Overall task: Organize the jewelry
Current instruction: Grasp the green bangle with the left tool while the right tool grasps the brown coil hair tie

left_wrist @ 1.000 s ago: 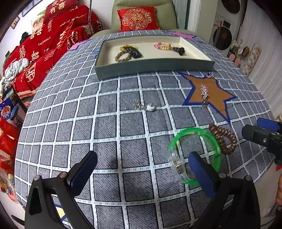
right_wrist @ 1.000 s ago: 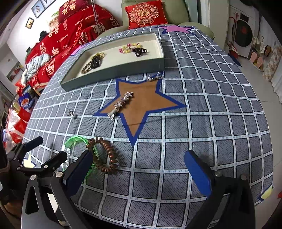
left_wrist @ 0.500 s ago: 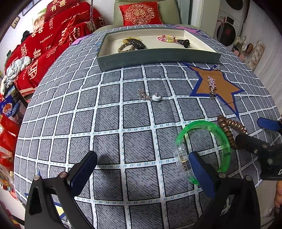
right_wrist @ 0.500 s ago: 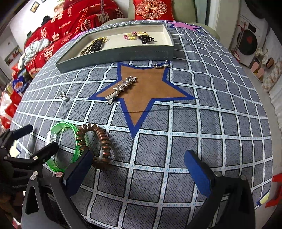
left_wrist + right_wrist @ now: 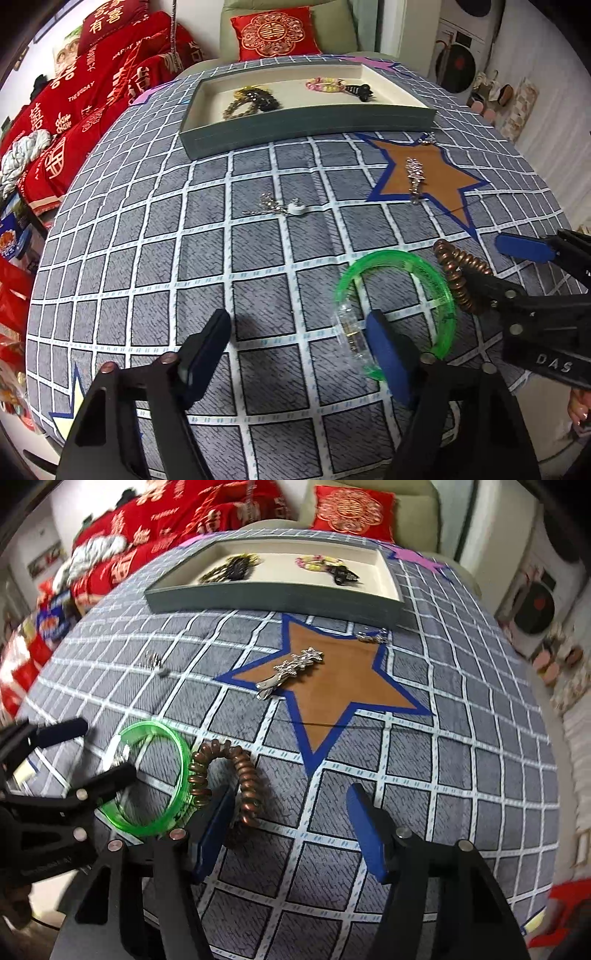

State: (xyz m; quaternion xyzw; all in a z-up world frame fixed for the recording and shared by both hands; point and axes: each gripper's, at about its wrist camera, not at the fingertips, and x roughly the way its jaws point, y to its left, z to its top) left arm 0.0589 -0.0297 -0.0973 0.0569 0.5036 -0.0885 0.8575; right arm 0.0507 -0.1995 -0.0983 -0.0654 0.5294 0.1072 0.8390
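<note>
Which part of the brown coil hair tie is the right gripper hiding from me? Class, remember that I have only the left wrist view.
Observer: The right wrist view shows the brown coil hair tie as a whole loop lying flat, with its side against the green bangle.
Operator: Has the right gripper got hold of it?
Observer: Not yet. The right gripper has just been closing its jaws. One finger seems to stand in the loop's opening, one strand lies between the pads, and a wide gap remains to the other pad.
</note>
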